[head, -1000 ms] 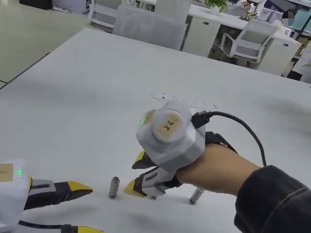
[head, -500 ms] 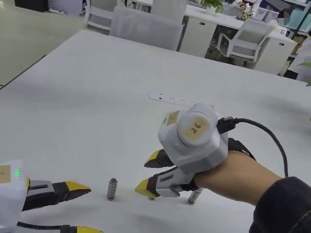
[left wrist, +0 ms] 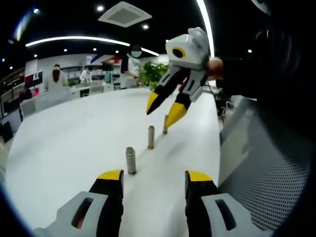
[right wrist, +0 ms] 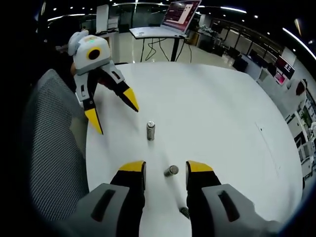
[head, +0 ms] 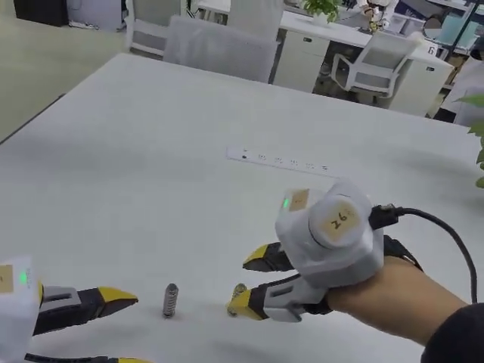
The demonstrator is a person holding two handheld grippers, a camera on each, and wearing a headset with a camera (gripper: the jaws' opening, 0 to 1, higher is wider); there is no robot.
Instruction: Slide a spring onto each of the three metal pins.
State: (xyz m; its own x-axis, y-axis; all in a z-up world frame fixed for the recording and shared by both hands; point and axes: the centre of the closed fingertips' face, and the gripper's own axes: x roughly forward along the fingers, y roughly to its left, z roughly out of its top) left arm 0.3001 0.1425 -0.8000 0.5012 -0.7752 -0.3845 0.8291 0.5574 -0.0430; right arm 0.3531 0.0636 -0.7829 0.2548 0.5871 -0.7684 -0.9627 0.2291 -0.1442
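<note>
Hovering low over the table (head: 151, 151), the right gripper (head: 240, 286) sits at about 5 o'clock in the head view, held in a hand (head: 386, 291) with its cable trailing off toward 3 o'clock. Its yellow-tipped jaws are spread and grasp nothing. The middle spring (head: 240, 290) stands upright between the tips, and whether it touches either jaw cannot be told. The left spring (head: 171, 300) stands upright at 9 o'clock from it, well clear of both grippers. At 8 o'clock in the head view the left gripper (head: 132, 331) points toward 3 o'clock, jaws released and empty, near the left spring but apart from it. A power strip (head: 283, 160) lies at 12 o'clock from the springs, well away.

In the left gripper view the three springs run in a line toward 1 o'clock: the left spring (left wrist: 130, 160) just ahead of the spread jaws, then the middle spring (left wrist: 151, 137), then the right spring (left wrist: 166, 123) beside the lower tip of the right gripper (left wrist: 161, 116).

In the right gripper view the middle spring (right wrist: 171, 170) sits between the jaw tips, nearer the 3 o'clock one. The right spring (right wrist: 185, 212) shows farther back between the jaws. The left spring (right wrist: 150, 130) stands ahead at 12 o'clock, with the left gripper (right wrist: 116, 120) at 10 o'clock, open-jawed. Pins inside the coils are too small to make out.
</note>
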